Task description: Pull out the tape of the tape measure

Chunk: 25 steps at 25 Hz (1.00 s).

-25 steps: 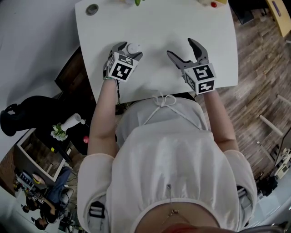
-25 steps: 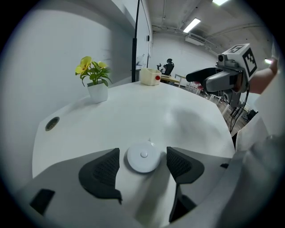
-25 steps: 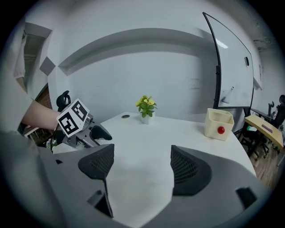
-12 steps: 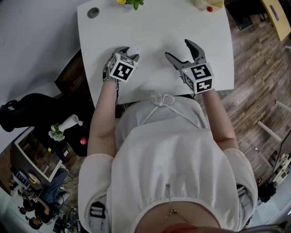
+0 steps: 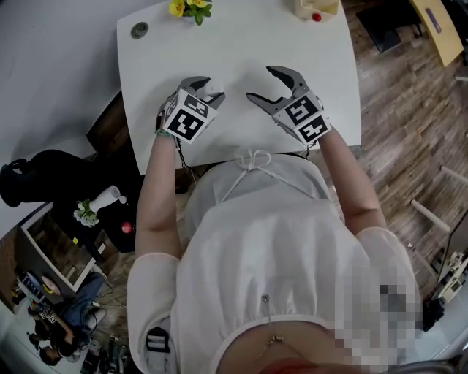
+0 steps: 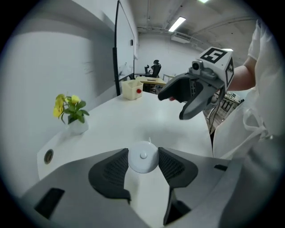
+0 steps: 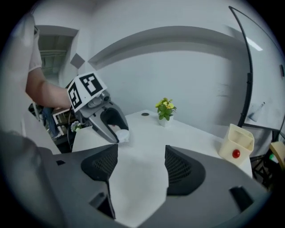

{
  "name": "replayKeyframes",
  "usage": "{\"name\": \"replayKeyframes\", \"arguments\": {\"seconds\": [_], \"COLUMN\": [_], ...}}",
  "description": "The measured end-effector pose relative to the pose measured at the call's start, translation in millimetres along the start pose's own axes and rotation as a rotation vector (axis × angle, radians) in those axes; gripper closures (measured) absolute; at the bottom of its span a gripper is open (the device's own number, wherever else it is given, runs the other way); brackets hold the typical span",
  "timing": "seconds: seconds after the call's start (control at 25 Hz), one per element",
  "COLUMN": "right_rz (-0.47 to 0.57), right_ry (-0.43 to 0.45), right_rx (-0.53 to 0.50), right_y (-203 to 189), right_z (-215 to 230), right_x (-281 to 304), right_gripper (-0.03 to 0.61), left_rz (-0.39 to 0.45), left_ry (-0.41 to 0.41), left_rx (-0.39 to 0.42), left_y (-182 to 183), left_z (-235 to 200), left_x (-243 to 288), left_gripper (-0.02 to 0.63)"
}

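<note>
A small round white tape measure (image 6: 143, 156) sits pinched between the pads of my left gripper (image 6: 143, 161), lifted off the white table (image 5: 241, 44). A short tab sticks up from its top edge. In the head view the left gripper (image 5: 207, 91) holds the tape measure (image 5: 210, 88) over the table's near left part. My right gripper (image 5: 265, 84) stands open just to its right, jaws turned toward it and just closing a little, with nothing between them. The right gripper view shows the left gripper (image 7: 116, 130) with the white tape measure (image 7: 120, 133) in its jaws.
A small pot of yellow flowers (image 5: 187, 8) stands at the table's far edge, with a round grommet (image 5: 139, 30) at the far left corner. A cream box with a red button (image 5: 313, 9) sits at the far right. The person's body is against the near edge.
The left gripper has shut on the tape measure and raised it off the table. The right gripper has rolled and swung left toward it, its jaws slightly narrower.
</note>
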State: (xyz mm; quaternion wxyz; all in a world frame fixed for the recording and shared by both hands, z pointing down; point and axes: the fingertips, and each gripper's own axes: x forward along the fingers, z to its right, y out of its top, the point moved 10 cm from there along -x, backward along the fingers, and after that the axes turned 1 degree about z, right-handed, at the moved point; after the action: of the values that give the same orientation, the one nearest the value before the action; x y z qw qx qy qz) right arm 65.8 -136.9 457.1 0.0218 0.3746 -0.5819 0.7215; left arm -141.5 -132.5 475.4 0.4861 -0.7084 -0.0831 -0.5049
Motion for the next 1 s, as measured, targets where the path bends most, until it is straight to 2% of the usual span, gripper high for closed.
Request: {"name": "replayKeyframes", "arguments": {"seconds": [0.16,0.24,0.52,0.76,0.88,1.0], "right_rz": [-0.032,-0.043,-0.116,-0.174,-0.188,-0.202], "right_ry": [0.071,0.112,0.237,0.282,0.272,0.277], "right_rx": [-0.069,-0.084,-0.176,-0.257,-0.270,-0.283], "right_y": [-2.5,-4.0,-7.7,-11.0,-11.6,-14.2], "right_z": [3.5,6.0,11.3,13.0,13.5,12.0], "right_x": [-6.8,-9.3,-16.9,-26.7,-31.5,-33.4], "right_gripper": [0.263,0.297,0.375,0.510,0.547,0.558], "left_rz": [0.020,0.019,-0.005,-0.022,-0.024,-0.028], "left_ry": [-0.023,-0.041,-0.147,-0.168,-0.160,-0.160], "left_rx": [0.083,0.126,0.247,0.296,0.290,0.283], "left_y": [36.2,49.5,80.5,94.8,98.2,97.9], "left_z": [22.7,32.2,58.3,71.2,74.9,78.6], "left_x": [-6.4,-5.7,6.2,14.7,16.5,18.2], "left_gripper": [0.387,0.388,0.387,0.387,0.387,0.387]}}
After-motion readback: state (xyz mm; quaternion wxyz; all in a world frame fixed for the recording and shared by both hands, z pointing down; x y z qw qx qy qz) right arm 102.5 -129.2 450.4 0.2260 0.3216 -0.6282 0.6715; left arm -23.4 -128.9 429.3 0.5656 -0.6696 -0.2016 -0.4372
